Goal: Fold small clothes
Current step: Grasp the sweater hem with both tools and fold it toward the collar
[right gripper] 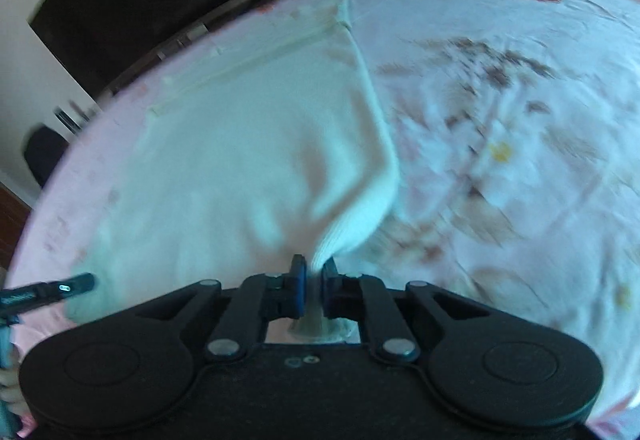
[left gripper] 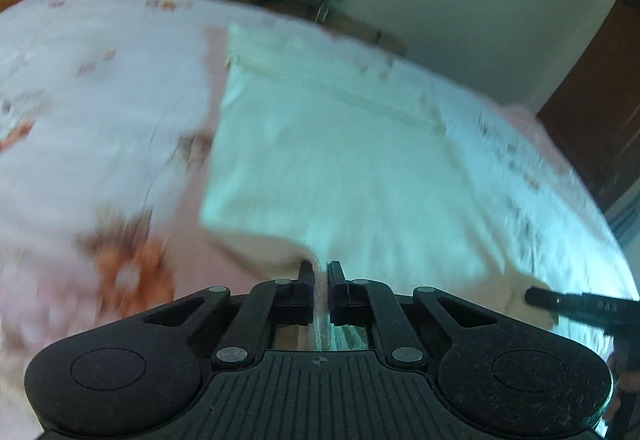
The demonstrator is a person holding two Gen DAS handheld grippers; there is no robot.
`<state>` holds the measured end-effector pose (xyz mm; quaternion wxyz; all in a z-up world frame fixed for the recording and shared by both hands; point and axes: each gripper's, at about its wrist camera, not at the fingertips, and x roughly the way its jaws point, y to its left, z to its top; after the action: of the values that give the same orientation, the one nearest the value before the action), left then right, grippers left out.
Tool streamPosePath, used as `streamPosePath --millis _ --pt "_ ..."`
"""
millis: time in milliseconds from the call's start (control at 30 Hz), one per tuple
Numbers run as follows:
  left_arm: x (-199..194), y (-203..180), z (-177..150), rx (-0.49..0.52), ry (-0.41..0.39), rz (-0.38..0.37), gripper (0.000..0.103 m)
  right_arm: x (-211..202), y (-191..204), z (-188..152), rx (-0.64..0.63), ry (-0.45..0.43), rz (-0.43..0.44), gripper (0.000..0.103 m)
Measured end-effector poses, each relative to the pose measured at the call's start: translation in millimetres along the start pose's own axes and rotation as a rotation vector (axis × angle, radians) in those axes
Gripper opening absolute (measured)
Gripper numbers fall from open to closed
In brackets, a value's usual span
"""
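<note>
I have both grippers on the same piece of clothing, a small pale garment (left gripper: pixel 340 159) spread over the bed's pink floral sheet (left gripper: pixel 92 87). Through the left wrist camera my left gripper (left gripper: pixel 319 272) has its two fingers drawn together on the near edge of the garment; a bunched strip of ribbed fabric runs down between the pads and back toward the camera. From that pinch the cloth fans out flat toward the far side, where a seam crosses it close to its far edge. At the right edge of this view the tip of my right gripper (left gripper: pixel 538 296) reaches in from the right, at the near right corner of the cloth.

Through the right wrist camera the right gripper (right gripper: pixel 316 268) is likewise clamped on the garment (right gripper: pixel 240 143), the blue-padded fingers squeezing a gathered fold at the near edge. The fabric rises from that pinch in a ridge that runs up the garment's right side. The left gripper's tip (right gripper: pixel 78 283) shows at the left, touching the cloth's near left corner. The sheet (right gripper: pixel 520 99) stretches away to the right with brown and orange flower prints. Both views are blurred, so finer detail of the cloth escapes me
</note>
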<state>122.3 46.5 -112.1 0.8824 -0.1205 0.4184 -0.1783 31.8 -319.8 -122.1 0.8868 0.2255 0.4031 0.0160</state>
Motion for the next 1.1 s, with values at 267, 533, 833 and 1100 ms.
streamPosePath --millis 267,533,833,1100 --pt "48 -11 84 0.006 -0.129 -0.002 0.007 19 10 80 0.032 -0.147 0.112 0.008" --pt "143 2 193 -0.050 -0.212 0.083 0.007 106 13 199 0.021 -0.236 0.144 0.008" --pt "257 25 269 -0.065 -0.181 0.233 0.007 233 -18 293 0.092 -0.163 0.072 0.008" --pt "278 28 290 -0.101 -0.102 0.271 0.060 274 -26 310 0.101 -0.142 0.002 0.031"
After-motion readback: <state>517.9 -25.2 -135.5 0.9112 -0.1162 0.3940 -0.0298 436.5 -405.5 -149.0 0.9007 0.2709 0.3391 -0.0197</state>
